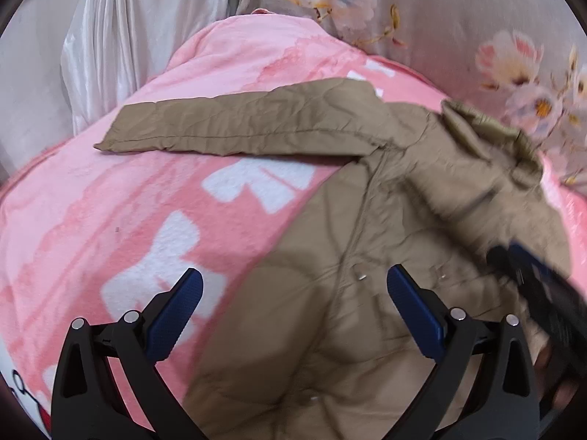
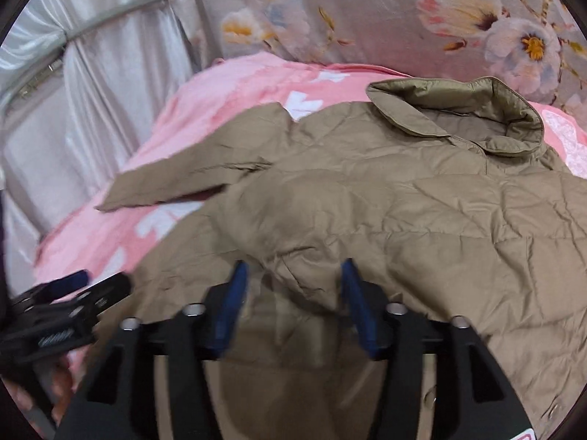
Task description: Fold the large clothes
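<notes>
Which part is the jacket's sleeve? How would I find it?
Find the pink blanket with white shapes covering the bed. The tan puffy jacket lies on it, collar toward the flowery cloth. The sleeve is the long flat strip stretched sideways over the pink, toward the shiny white curtain.

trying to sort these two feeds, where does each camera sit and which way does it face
Left wrist: on the left gripper, jaws open, looking down over the tan jacket and its sleeve on the pink blanket; the right gripper blurs in at right.
Right wrist: on the right gripper, jaws open, facing the collar; the left gripper shows at left.
Shared: jacket, blanket, floral fabric.
</notes>
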Available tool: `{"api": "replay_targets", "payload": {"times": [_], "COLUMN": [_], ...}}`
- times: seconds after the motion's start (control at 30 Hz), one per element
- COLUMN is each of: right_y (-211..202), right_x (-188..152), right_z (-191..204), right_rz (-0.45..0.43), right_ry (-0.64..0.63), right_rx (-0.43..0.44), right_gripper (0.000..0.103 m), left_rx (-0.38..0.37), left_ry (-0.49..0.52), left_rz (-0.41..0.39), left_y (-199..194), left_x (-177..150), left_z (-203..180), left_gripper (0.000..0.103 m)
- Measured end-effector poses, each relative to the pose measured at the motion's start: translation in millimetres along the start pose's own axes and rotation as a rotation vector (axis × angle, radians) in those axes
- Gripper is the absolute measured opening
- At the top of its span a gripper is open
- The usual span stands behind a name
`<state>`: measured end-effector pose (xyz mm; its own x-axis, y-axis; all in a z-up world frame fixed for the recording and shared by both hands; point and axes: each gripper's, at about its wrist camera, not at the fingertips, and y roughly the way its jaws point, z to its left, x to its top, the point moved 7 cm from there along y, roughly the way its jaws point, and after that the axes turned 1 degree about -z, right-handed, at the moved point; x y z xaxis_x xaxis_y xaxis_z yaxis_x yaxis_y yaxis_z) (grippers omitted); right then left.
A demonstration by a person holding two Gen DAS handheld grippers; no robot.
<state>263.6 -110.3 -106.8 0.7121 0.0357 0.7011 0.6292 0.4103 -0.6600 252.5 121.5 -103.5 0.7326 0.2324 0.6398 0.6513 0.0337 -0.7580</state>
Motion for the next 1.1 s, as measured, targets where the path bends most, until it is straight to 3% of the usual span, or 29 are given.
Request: {"api": "replay_targets", "payload": {"times": [0.1, 0.17, 0.23, 0.33, 0.43, 0.5, 0.53, 0.57, 0.6, 0.67, 0.7, 0.8, 0.87, 0.93, 1.0, 1.1], "right_y": [-37, -59, -76, -101, -110, -107, -103, -96, -89, -69, -62, -78, -94, -85, -60, -44], "right_x": [-12, -20, -21, -24, -26, -26, -25, -24, -23, -19, -16, 6, 20, 17, 1, -9], "right_z": [-17, -48, -89, -163, -225, -259, -271, -284, -290, -300, -302, -293, -281, -279, -288, -293], "right_rz": [-0.054, -0.082, -0.099, -0.151, -0.201, -0.231, -0.242, -0.241, -0.224, -0.17, -0.153, -0.257, -0.327, -0.283, -0.167, -0.103], "right_ry": [0.073, 0.153, 0.254, 0.492, 0.695, 0.818, 0.86, 0.895, 0.903, 0.914, 0.927, 0.874, 0.757, 0.684, 0.68, 0.69], "right_rx": [0.004, -0.044, -0.097, -0.135, -0.112, -0.071, -0.055, -0.057, -0.069, -0.084, -0.072, -0.03, -0.108, -0.207, -0.291, -0.296], "right_gripper": [0.066, 0.069, 0.069, 0.07, 0.071, 0.069, 0.066, 0.057, 0.052, 0.018, 0.014, 0.004, 0.003, 0.003, 0.003, 0.001], "left_rx": [-0.156, -0.287, -0.368, -0.434, -0.502, -0.477, -0.46, -0.445, -0.409, -0.347, -0.319, -0.324, -0.298, -0.251, -0.205, -0.166], "left_ry": [-0.028, -0.052, -0.081, -0.121, -0.174, -0.189, -0.179, -0.165, -0.126, -0.06, -0.02, 0.013, 0.04, 0.08, 0.112, 0.171], "left_rz": [0.023, 0.107, 0.194, 0.25, 0.292, 0.295, 0.282, 0.274, 0.26, 0.224, 0.194, 0.125, 0.08, 0.092, 0.134, 0.083], "left_y": [-1, 10, 25, 39, 54, 63, 63, 64, 64, 64, 63, 54, 52, 70, 93, 102], "left_x": [8, 8, 7, 9, 16, 19, 23, 24, 28, 38, 46, 67, 74, 64, 44, 31], "left_z": [-23, -46, -65, -87, -106, -111, -113, -114, -116, -119, -121, -119, -117, -116, -117, -118], "left_gripper": [0.098, 0.098, 0.098, 0.098, 0.098, 0.091, 0.078, 0.057, 0.049, 0.018, 0.011, 0.008, 0.008, 0.009, 0.009, 0.009]}}
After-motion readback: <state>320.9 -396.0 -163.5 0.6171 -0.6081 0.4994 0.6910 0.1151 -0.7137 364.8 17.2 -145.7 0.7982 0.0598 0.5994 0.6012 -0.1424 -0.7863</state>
